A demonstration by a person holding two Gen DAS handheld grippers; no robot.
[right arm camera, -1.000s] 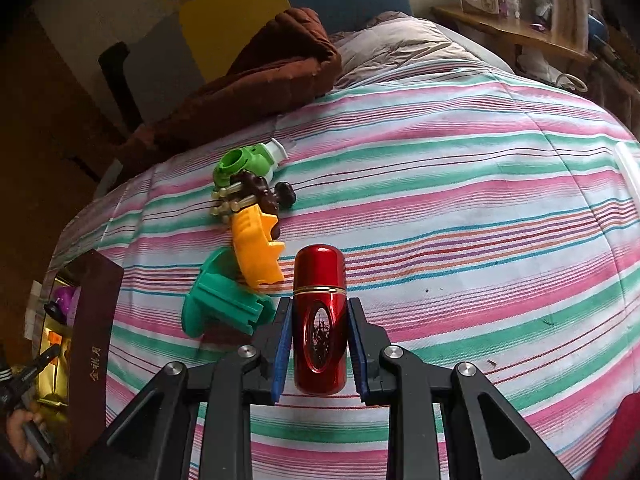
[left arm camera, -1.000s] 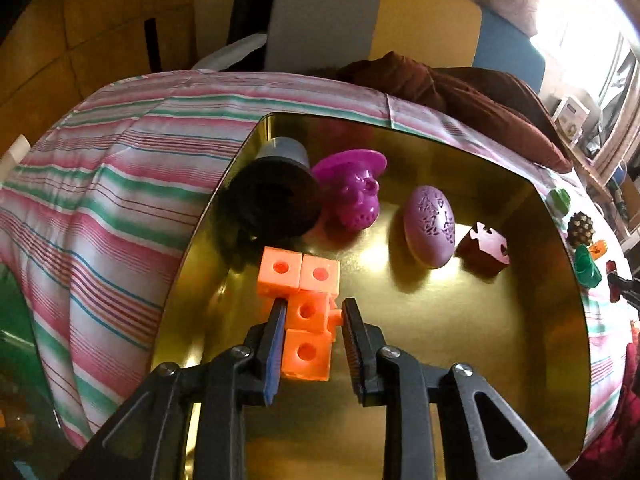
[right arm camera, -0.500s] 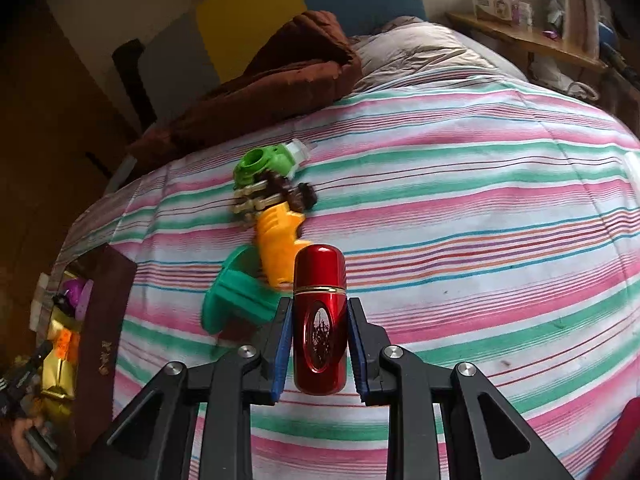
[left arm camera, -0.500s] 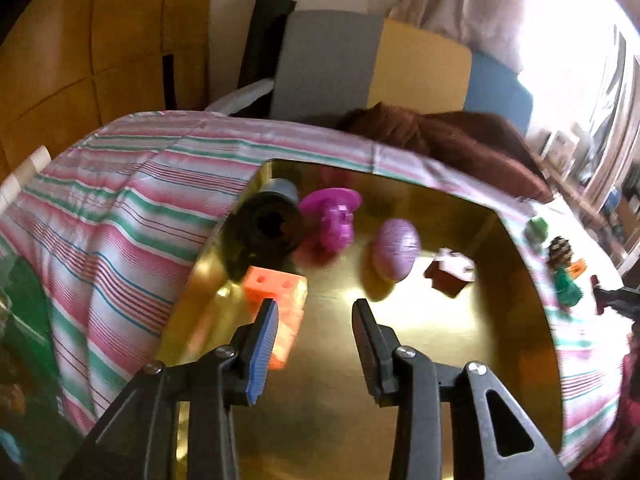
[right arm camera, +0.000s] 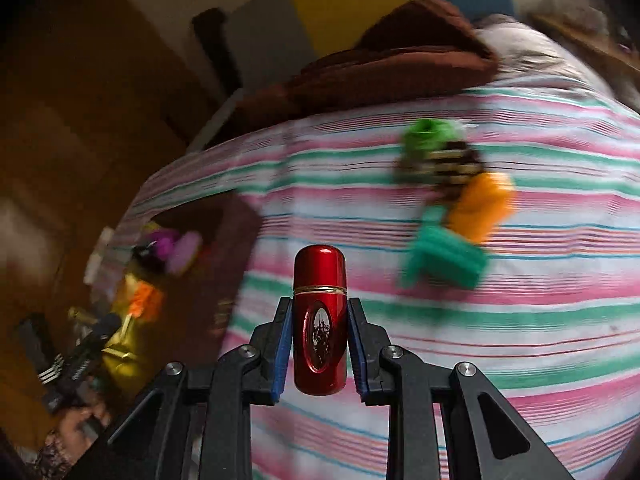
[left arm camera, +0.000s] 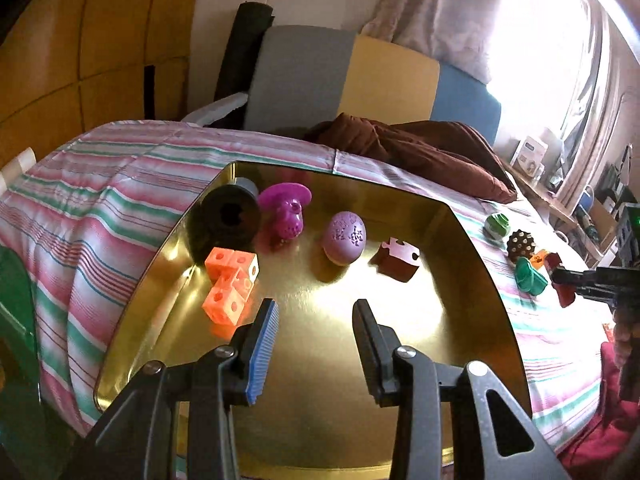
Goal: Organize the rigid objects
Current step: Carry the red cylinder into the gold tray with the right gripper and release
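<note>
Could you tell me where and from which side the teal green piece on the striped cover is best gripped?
The teal green piece lies on the striped cover beside the tray, touching the orange piece. I would probably come from above and close the fingers across its ribbed block end, whose flat sides suit parallel pads, clear of that neighbour.

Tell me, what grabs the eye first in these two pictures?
A glossy red metal capsule with a gold band, clamped between the right gripper pads over the striped bedcover. Then the shiny gold tray below the open left gripper, holding orange holed cubes near its left wall and a purple patterned egg farther back.
</note>
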